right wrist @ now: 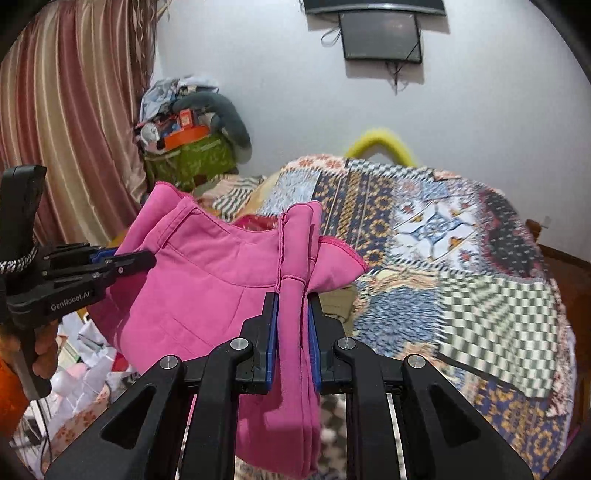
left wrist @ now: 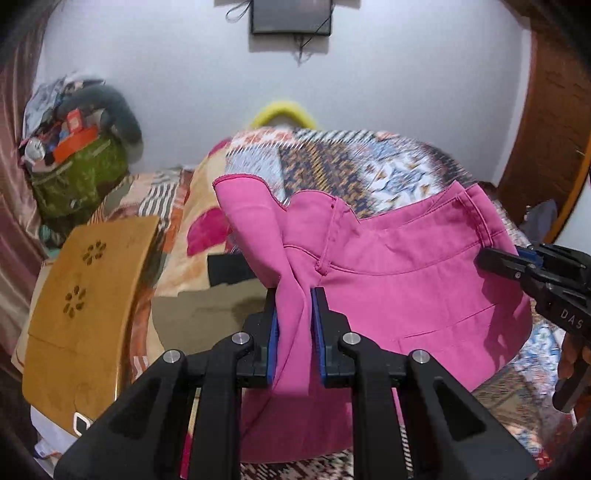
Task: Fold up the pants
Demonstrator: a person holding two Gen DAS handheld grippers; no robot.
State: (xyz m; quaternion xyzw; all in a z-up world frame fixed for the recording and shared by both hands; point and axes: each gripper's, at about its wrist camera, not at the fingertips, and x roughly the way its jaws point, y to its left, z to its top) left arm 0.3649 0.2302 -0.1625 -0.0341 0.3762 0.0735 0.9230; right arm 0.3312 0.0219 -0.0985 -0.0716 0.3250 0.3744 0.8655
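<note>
Pink pants (left wrist: 399,280) hang in the air above a patterned bed, stretched between both grippers. My left gripper (left wrist: 294,295) is shut on a bunched edge of the pink pants. My right gripper (right wrist: 292,301) is shut on the other bunched edge of the pants (right wrist: 207,280). The right gripper also shows at the right of the left wrist view (left wrist: 495,260), pinching the waistband. The left gripper shows at the left of the right wrist view (right wrist: 140,260), also on the fabric. The lower part of the pants hangs hidden behind my fingers.
A patchwork bedspread (right wrist: 443,236) covers the bed below. A tan folding board (left wrist: 85,306) lies at the left. A green bag heaped with clutter (left wrist: 77,177) stands by striped curtains (right wrist: 74,129). A yellow object (left wrist: 282,112) sits at the headboard, a dark screen (right wrist: 380,35) on the wall.
</note>
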